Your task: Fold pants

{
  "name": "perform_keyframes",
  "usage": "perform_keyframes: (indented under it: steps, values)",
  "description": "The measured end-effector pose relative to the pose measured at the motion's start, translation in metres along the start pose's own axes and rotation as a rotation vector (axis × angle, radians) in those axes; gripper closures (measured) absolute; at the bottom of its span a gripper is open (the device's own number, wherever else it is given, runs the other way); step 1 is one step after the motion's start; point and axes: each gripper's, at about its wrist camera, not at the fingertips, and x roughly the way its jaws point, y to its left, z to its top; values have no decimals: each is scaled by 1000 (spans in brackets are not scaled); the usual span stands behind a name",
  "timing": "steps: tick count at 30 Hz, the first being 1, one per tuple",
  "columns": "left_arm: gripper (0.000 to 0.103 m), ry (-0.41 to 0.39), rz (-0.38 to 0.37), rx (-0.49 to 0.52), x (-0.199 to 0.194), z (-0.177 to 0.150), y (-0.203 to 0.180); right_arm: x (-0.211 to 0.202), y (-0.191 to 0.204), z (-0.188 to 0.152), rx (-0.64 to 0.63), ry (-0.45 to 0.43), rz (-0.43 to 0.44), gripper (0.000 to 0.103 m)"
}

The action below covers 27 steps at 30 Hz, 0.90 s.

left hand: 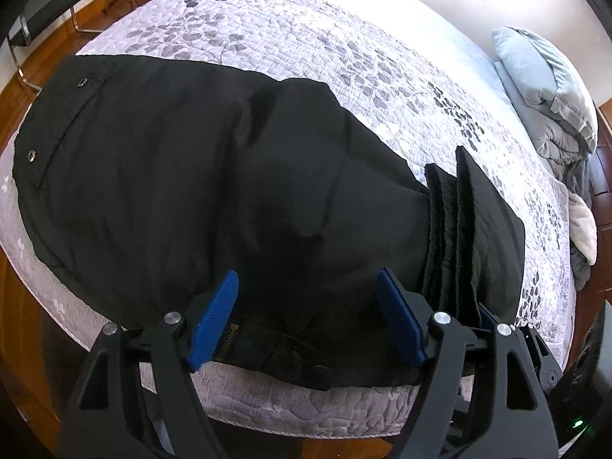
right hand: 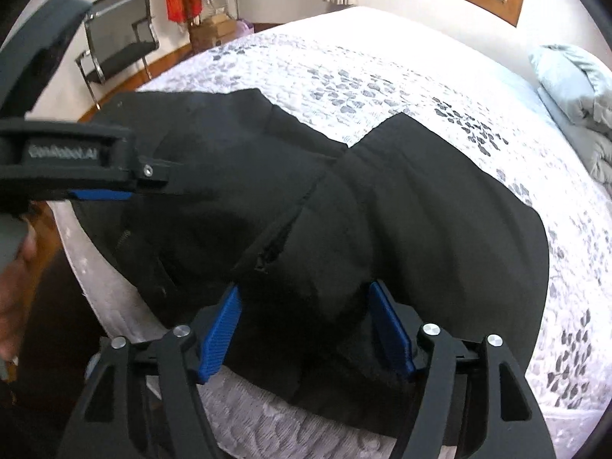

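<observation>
Lying folded on the bed (left hand: pixel 344 57), black pants (left hand: pixel 172 176), left gripper (left hand: pixel 306 287) spread wide, right gripper (right hand: pixel 304 298) likewise, neither gripping.

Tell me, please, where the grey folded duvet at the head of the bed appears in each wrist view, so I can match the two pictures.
Left wrist view: the grey folded duvet lies at the right edge, upper half, on the bed's far corner.
Right wrist view: the duvet sits at the far right edge, partly cut off by the lens rim.
Shared landmark: the black pants on the leaf-patterned quilt.
</observation>
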Motion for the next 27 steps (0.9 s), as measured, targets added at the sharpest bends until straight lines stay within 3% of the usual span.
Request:
perform_keyframes:
  steps: [2, 5, 9, 12, 18, 22, 24, 27]
  values:
    - [28, 0, 2, -8, 0, 1, 2, 6, 7, -2, -52, 16, -42, 32]
    - [28, 2, 7, -3, 0, 1, 0, 11, 7, -5, -55, 25, -75, 51]
    - [26, 10, 40, 52, 2, -4, -10, 4, -14, -5, 67, 24, -1, 75]
    - [25, -2, 86, 115, 1, -8, -19, -5, -26, -5, 132, 26, 50, 80]
    - [21, -50, 184, 197, -8, -14, -18, -23, -20, -9, 147, 18, 109, 81]
    - [20, -73, 248, 201, -10, -14, -7, -5, -10, -15, 133, 61, 99, 81]
    - [20, -55, 250, 186, -10, -11, 0, 5, -9, -19, 142, 86, 124, 66]
    - [20, -43, 240, 167, -12, -11, 9, 3, -5, -23, 136, 94, 168, 53]
